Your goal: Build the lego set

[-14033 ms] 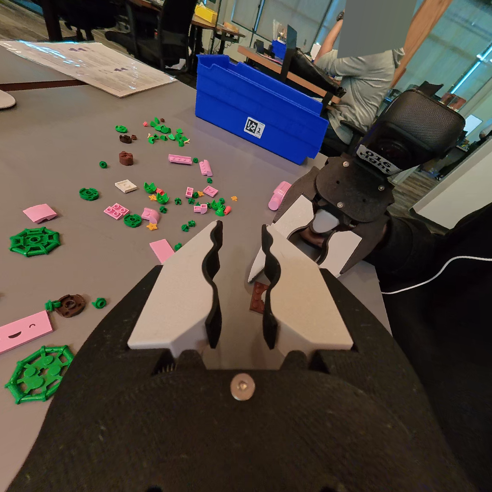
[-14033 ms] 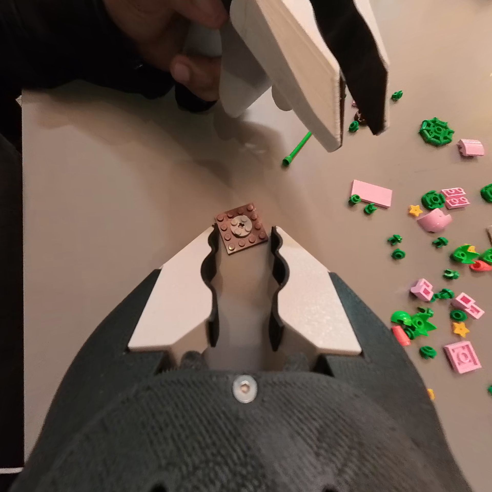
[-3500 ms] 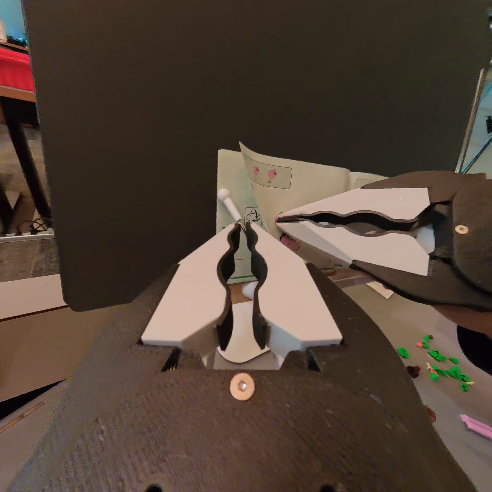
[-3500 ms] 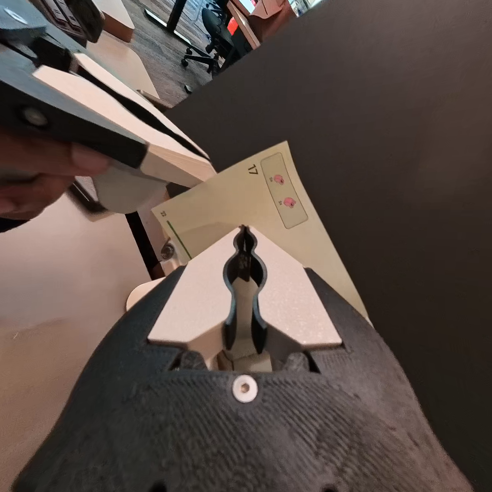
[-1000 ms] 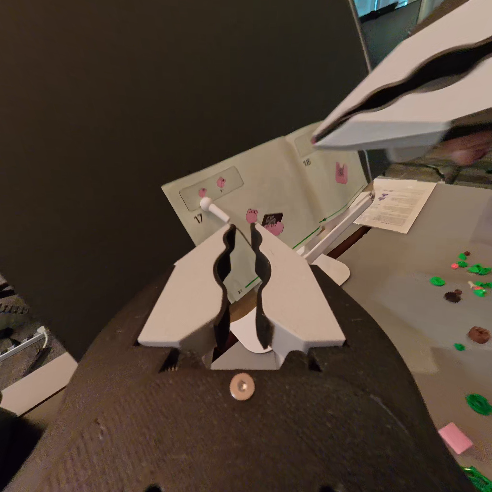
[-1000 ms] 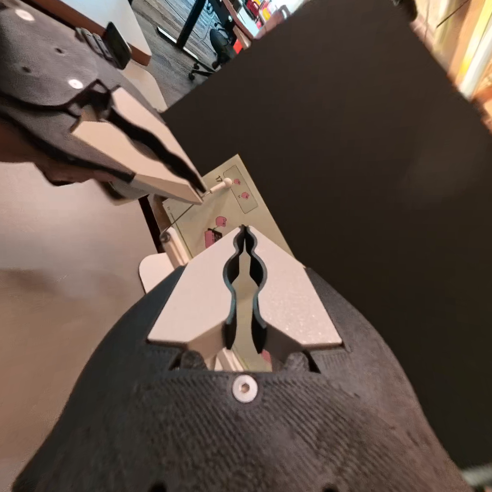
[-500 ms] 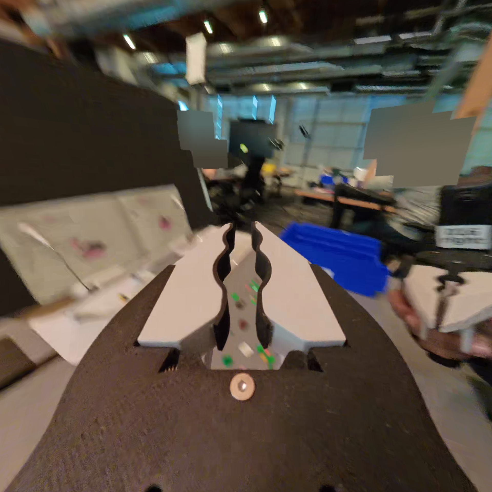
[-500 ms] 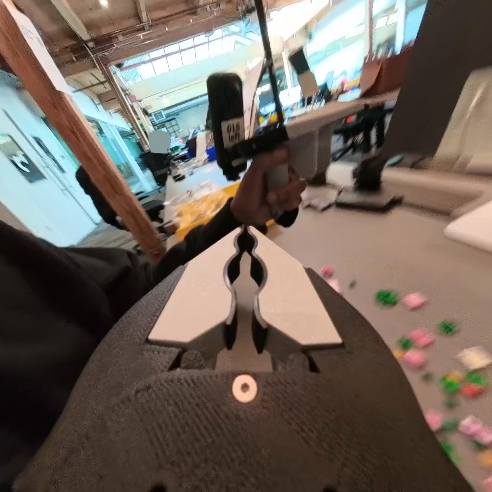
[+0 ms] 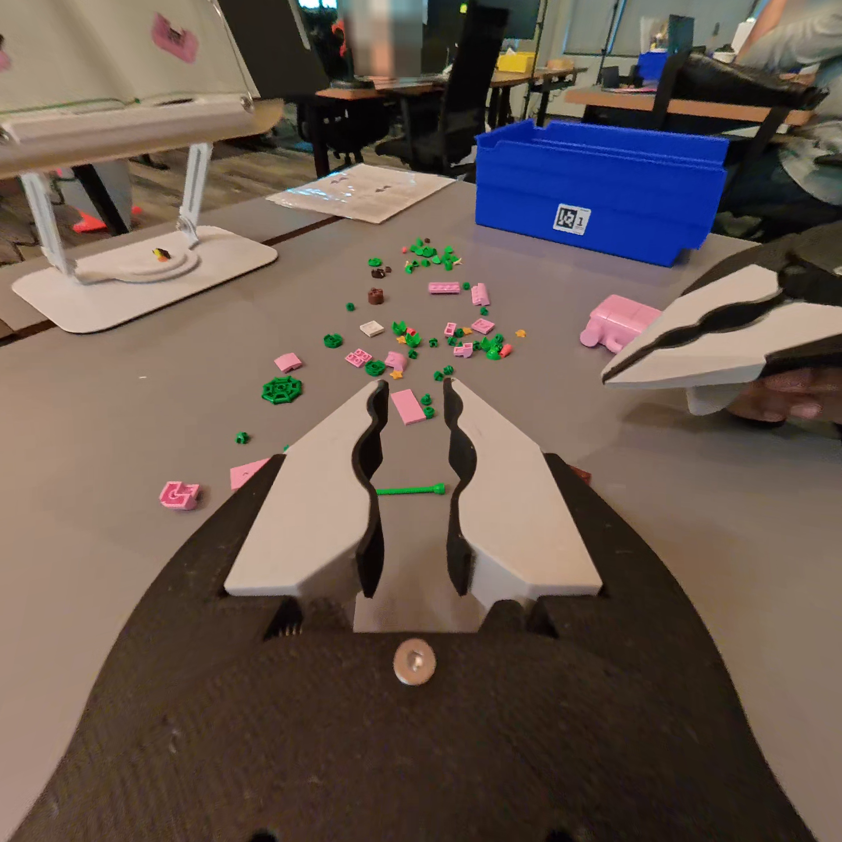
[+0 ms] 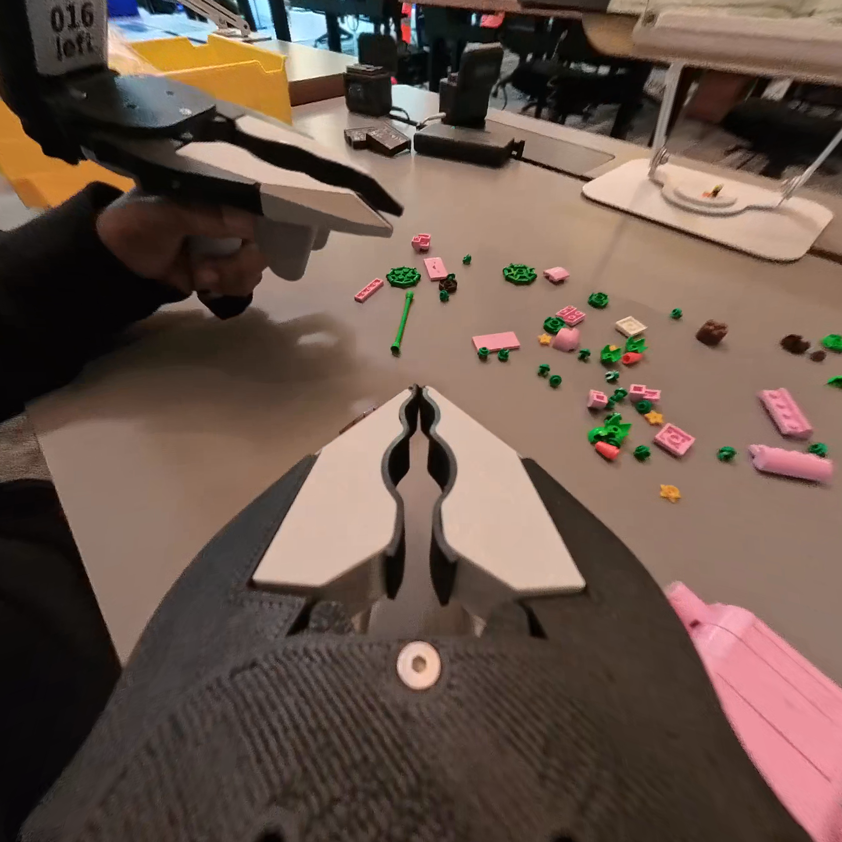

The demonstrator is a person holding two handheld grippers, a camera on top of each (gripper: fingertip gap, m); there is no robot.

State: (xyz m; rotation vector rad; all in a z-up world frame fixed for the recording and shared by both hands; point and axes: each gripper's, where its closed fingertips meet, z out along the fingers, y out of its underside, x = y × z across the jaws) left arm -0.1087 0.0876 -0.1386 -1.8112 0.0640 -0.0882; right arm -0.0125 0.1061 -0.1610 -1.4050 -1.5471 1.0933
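My left gripper (image 9: 414, 387) hangs above the grey table (image 9: 114, 410), its jaws spread apart and holding nothing. Between its fingers I see a pink flat tile (image 9: 407, 406), and nearer to me a thin green rod (image 9: 410, 490) lying crosswise on the surface. My right gripper (image 10: 417, 387) has its tips pressed together with nothing between them; in the left wrist view it hovers near the table's right edge, just in front of a chunky pink lego block (image 9: 617, 321). The loose lego pieces (image 9: 423, 328), green, pink and brown, are scattered over the middle of the table, running toward the blue bin (image 9: 597, 187) at the far edge. A white stand (image 9: 150, 282) sits at the far left corner. A brown plate corner (image 9: 581, 474) peeks out beside my left gripper's body.
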